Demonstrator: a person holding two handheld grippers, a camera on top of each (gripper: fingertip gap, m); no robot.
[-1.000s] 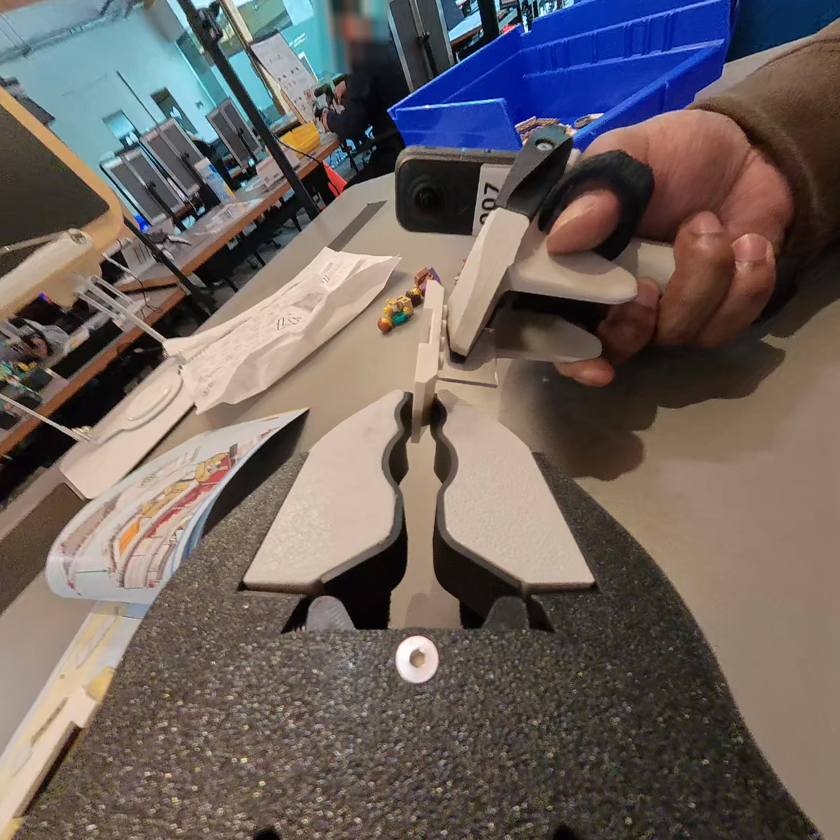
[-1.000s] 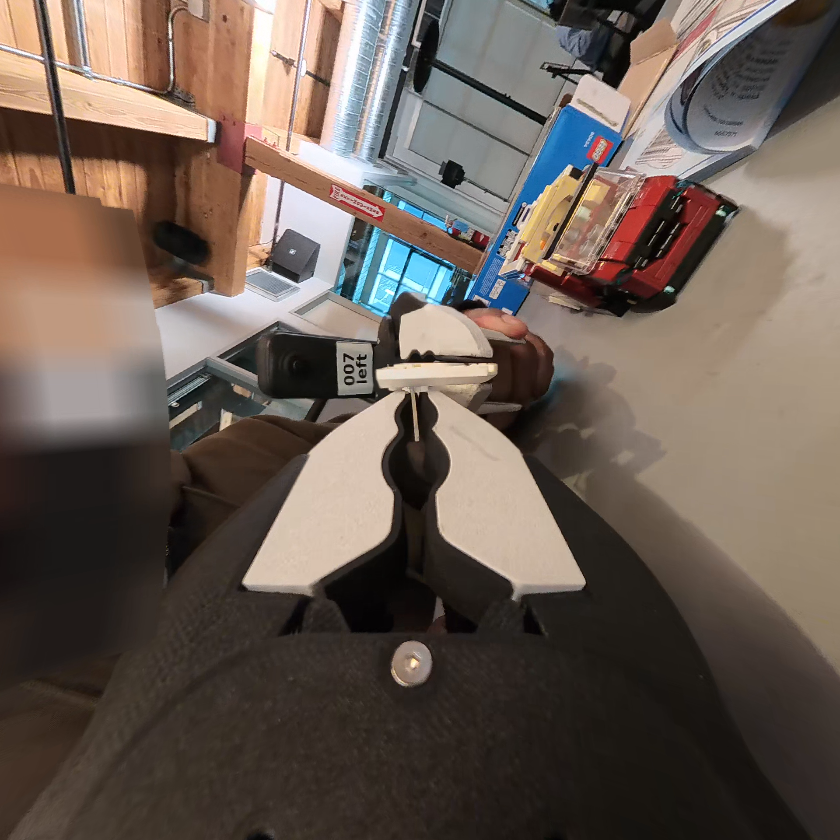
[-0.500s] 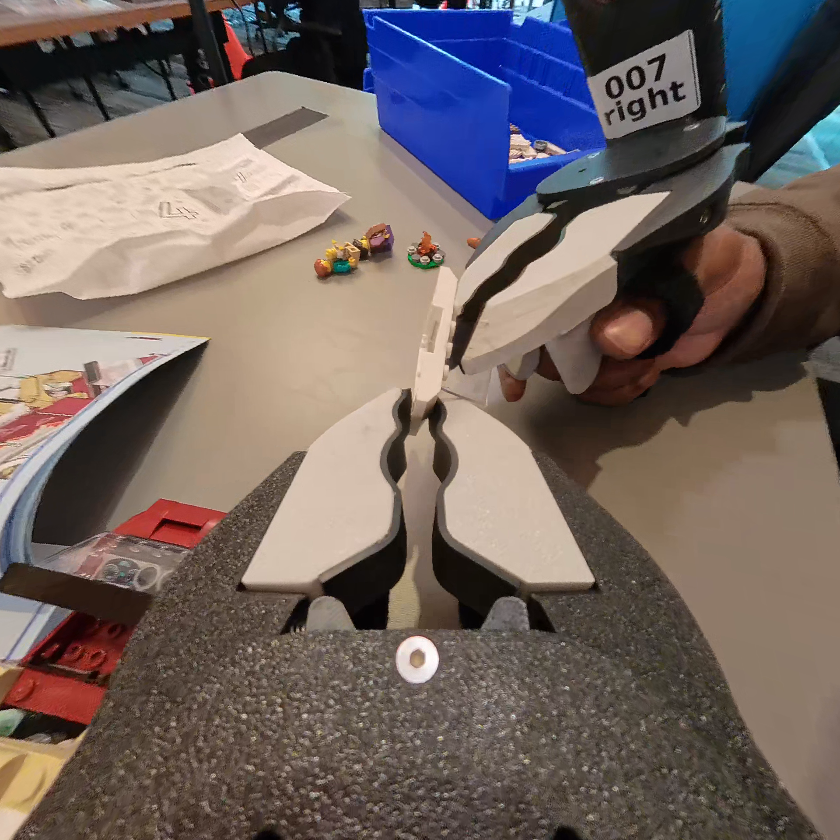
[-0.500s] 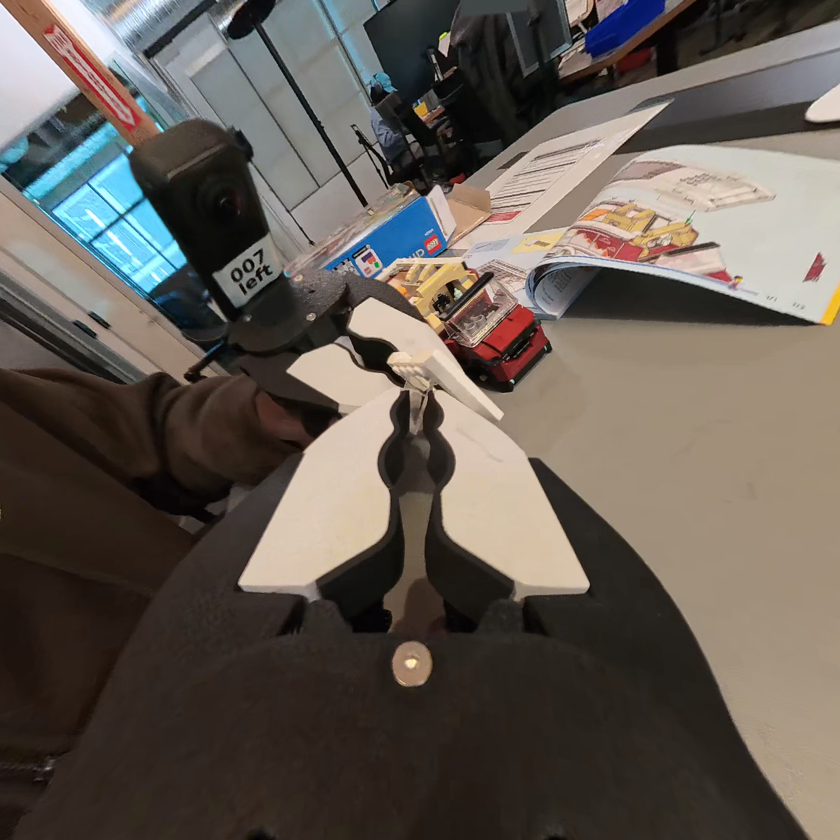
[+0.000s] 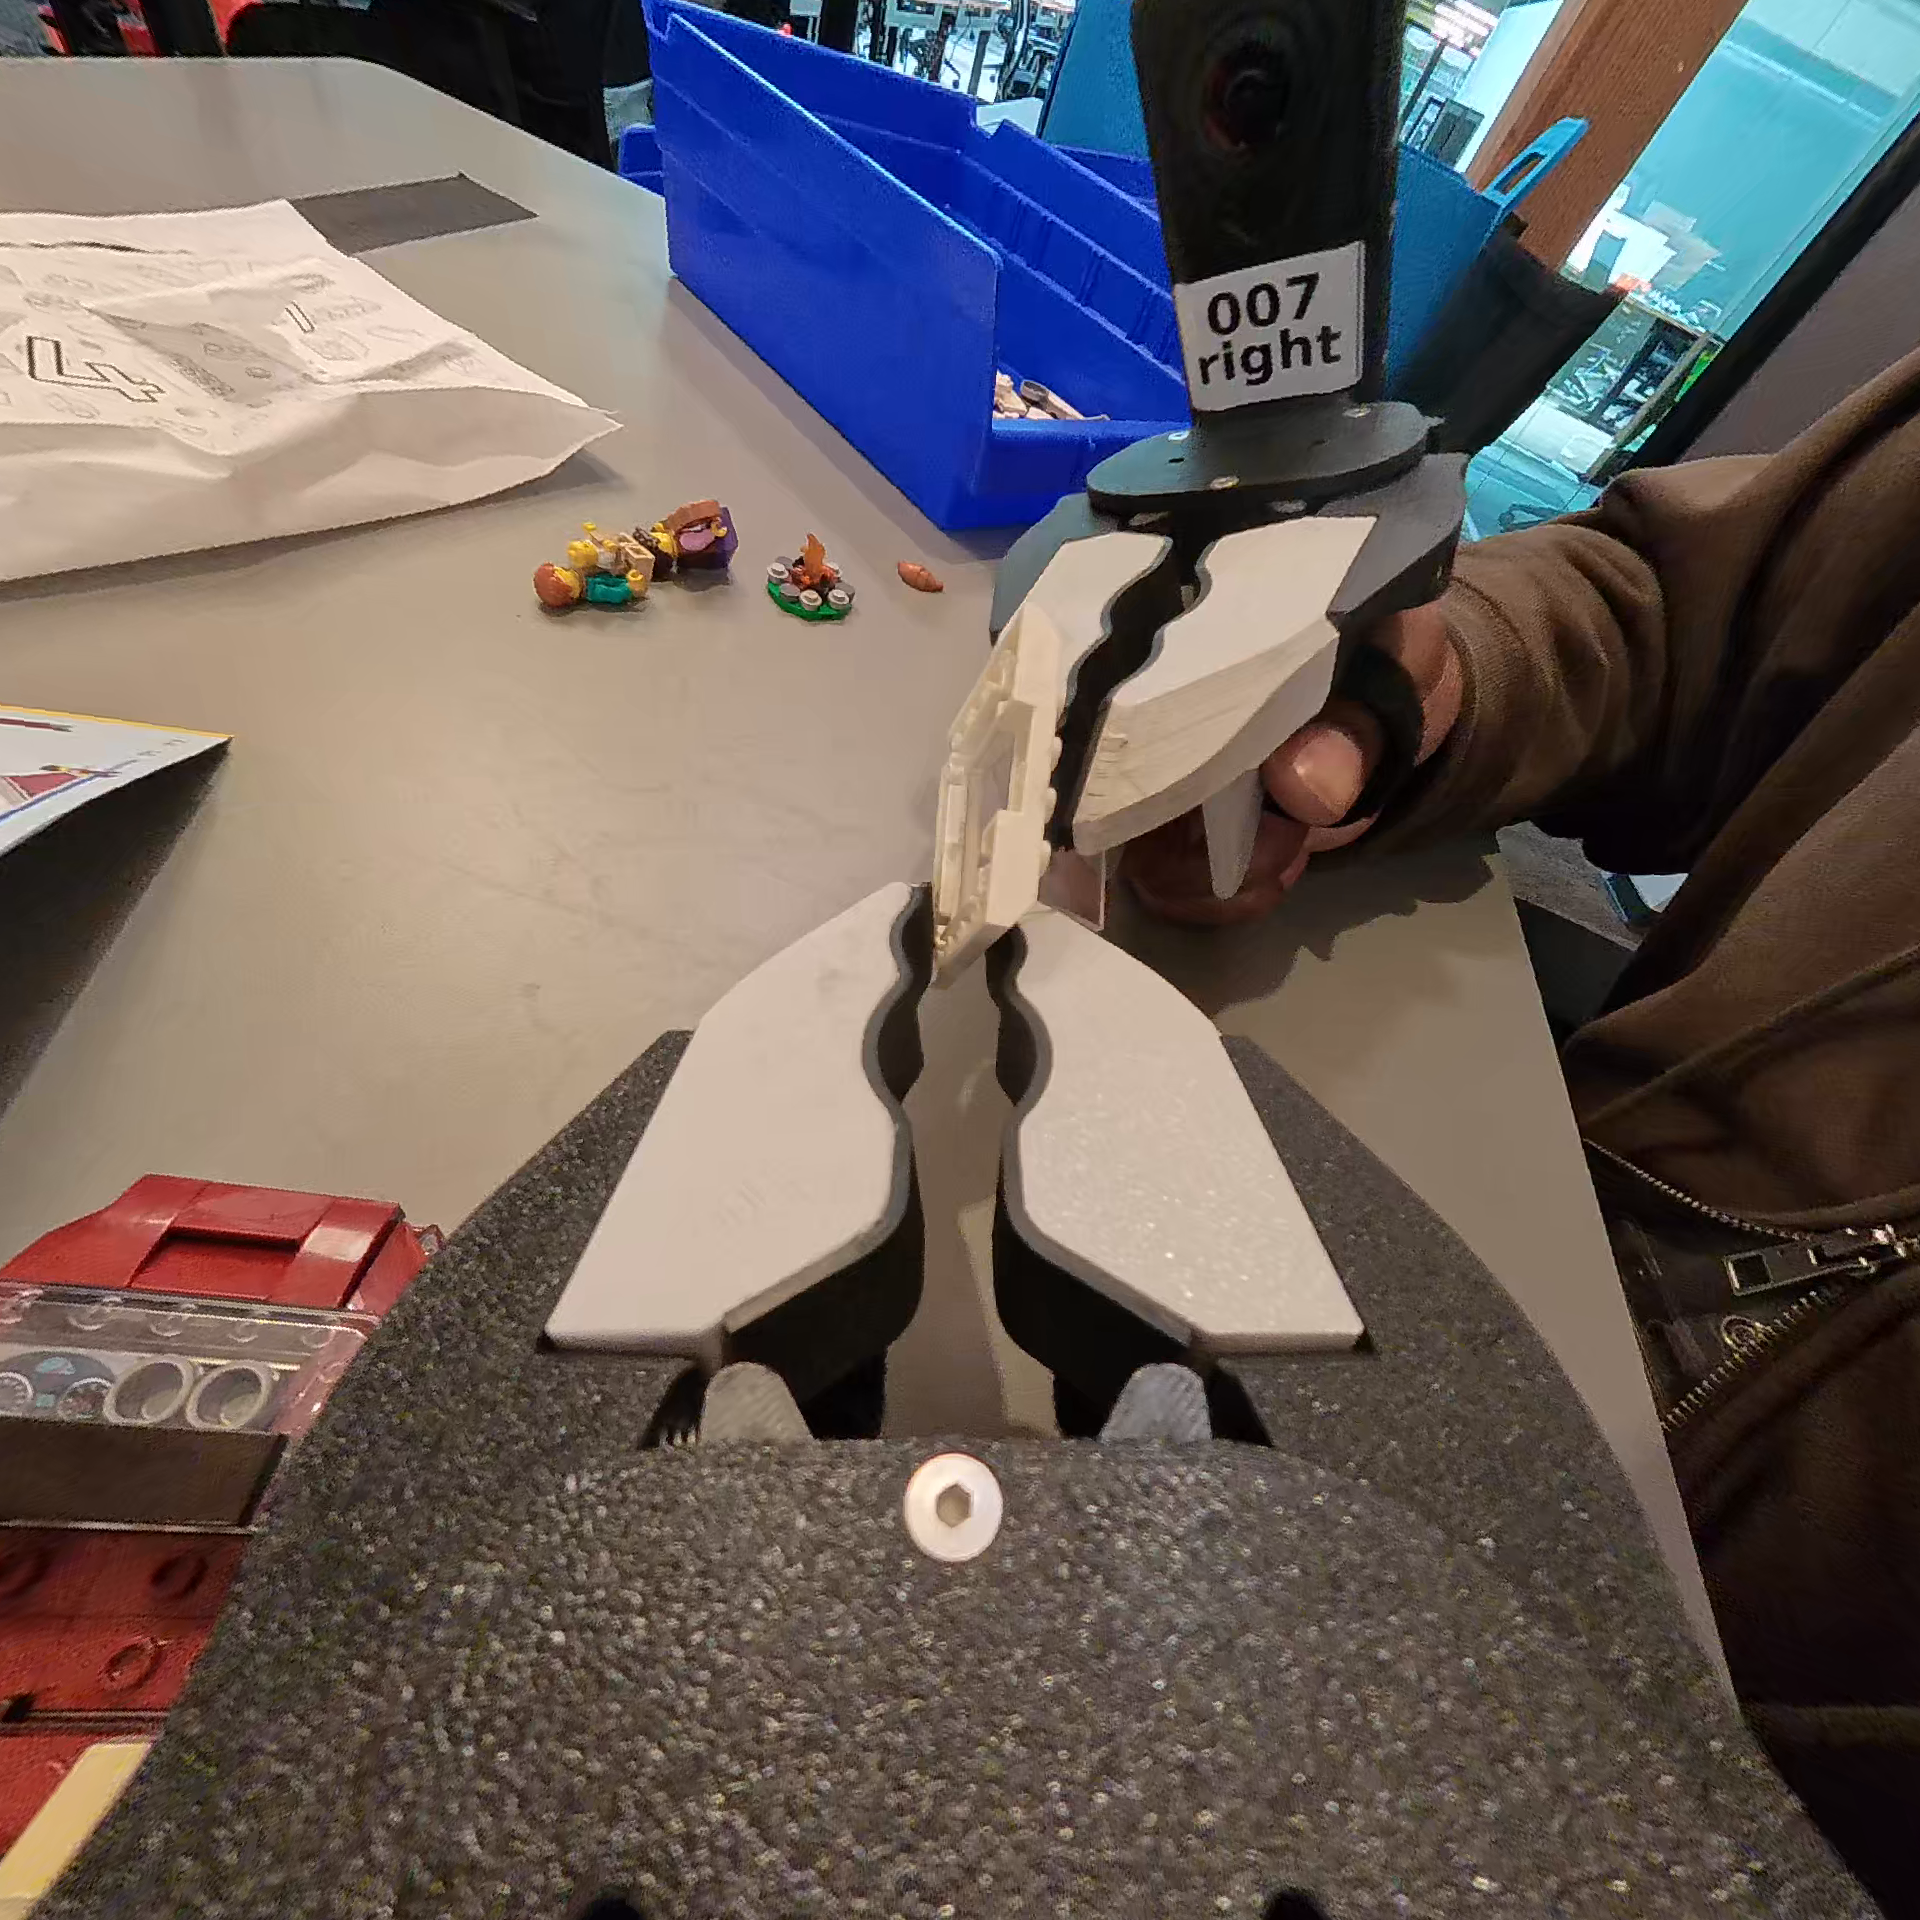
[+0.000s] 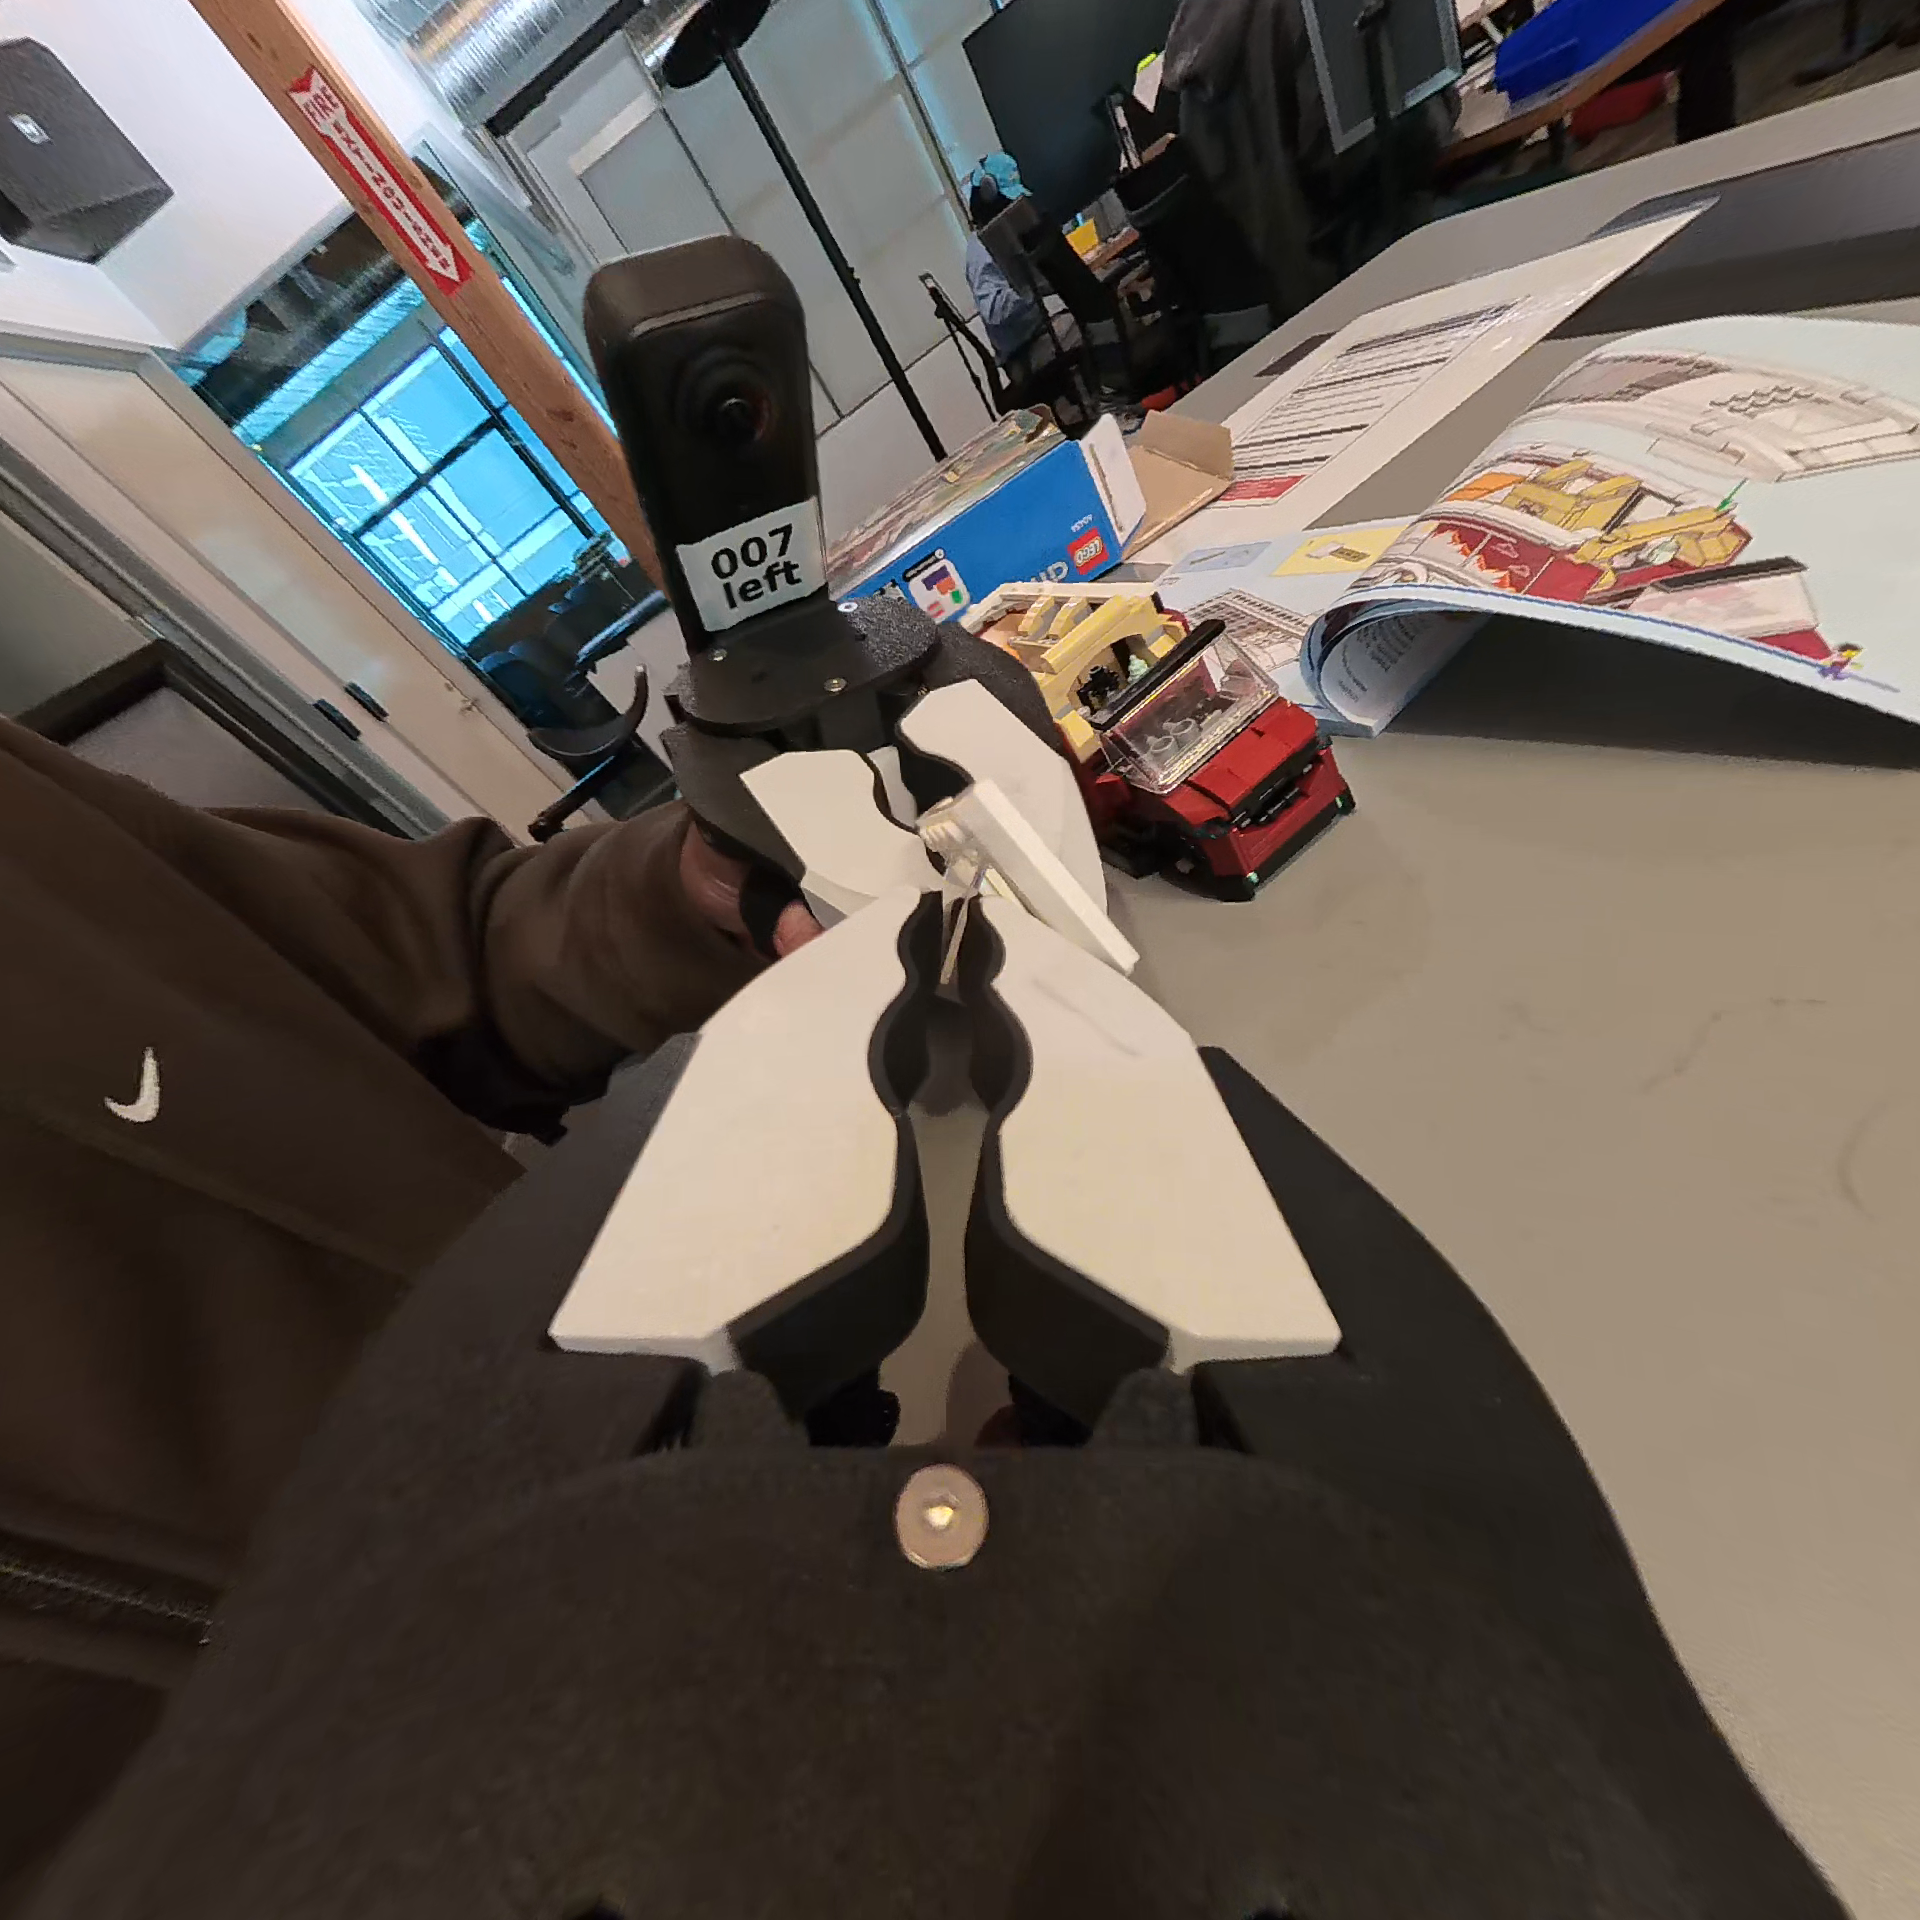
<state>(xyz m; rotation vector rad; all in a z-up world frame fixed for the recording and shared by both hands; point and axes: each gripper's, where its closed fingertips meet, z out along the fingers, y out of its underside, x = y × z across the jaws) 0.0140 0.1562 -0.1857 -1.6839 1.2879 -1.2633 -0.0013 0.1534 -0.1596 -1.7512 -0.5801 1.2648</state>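
A white window frame (image 5: 995, 790) made of toy bricks is held above a grey table (image 5: 436, 831), between two hand-held grippers. The left gripper (image 5: 961, 940) pinches the frame's lower end, both fingertips pressed on it. The right gripper (image 5: 1081, 821) meets it from the far right, its jaws nearly closed on a thin clear pane (image 6: 956, 935) set in the frame. A hand (image 5: 1320, 769) in a brown sleeve holds that gripper. On the table beyond lie small toy figures (image 5: 634, 561) and a white paper bag (image 5: 239, 384), with a blue bin (image 5: 883, 260) farther right. A red toy car (image 6: 1216, 769) sits near left, beside an open booklet (image 6: 1621, 540).
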